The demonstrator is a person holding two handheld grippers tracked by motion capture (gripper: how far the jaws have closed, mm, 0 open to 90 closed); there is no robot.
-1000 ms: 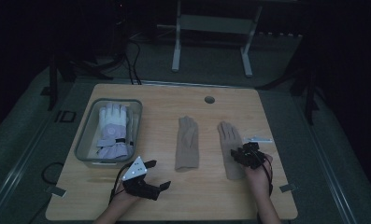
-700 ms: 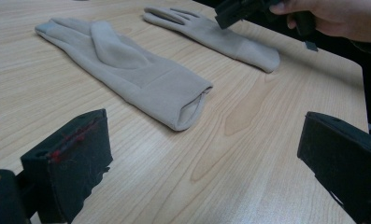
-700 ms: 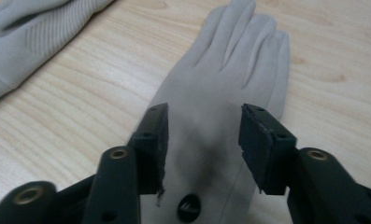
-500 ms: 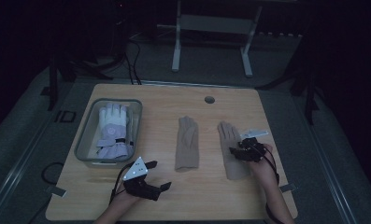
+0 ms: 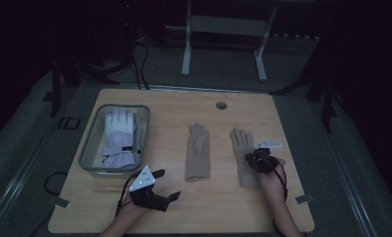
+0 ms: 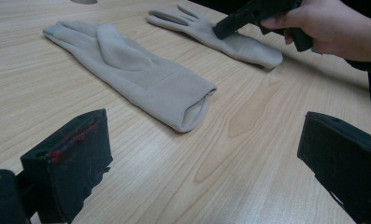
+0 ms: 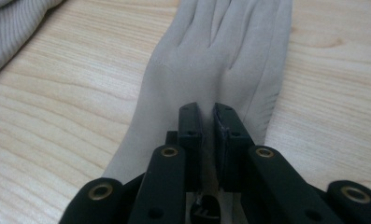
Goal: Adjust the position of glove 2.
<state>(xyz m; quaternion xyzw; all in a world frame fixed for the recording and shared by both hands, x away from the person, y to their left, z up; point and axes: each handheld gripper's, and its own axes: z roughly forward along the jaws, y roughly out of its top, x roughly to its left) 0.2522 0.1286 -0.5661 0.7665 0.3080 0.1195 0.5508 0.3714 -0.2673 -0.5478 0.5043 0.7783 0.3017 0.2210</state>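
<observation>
Wooden table (image 5: pixel 218 207) lies in a dark room. Nearest to me, my left gripper (image 5: pixel 166 185) hovers low over the front edge with jaws wide apart and nothing between them. My right gripper (image 5: pixel 256 159) has just closed its jaws, and they now pinch a fold of the right beige glove (image 5: pixel 243 155), which lies flat. Beside it lies the other beige glove (image 5: pixel 198 150), apart. Farther left, a grey bin (image 5: pixel 87 148) holds white gloves (image 5: pixel 118 138).
</observation>
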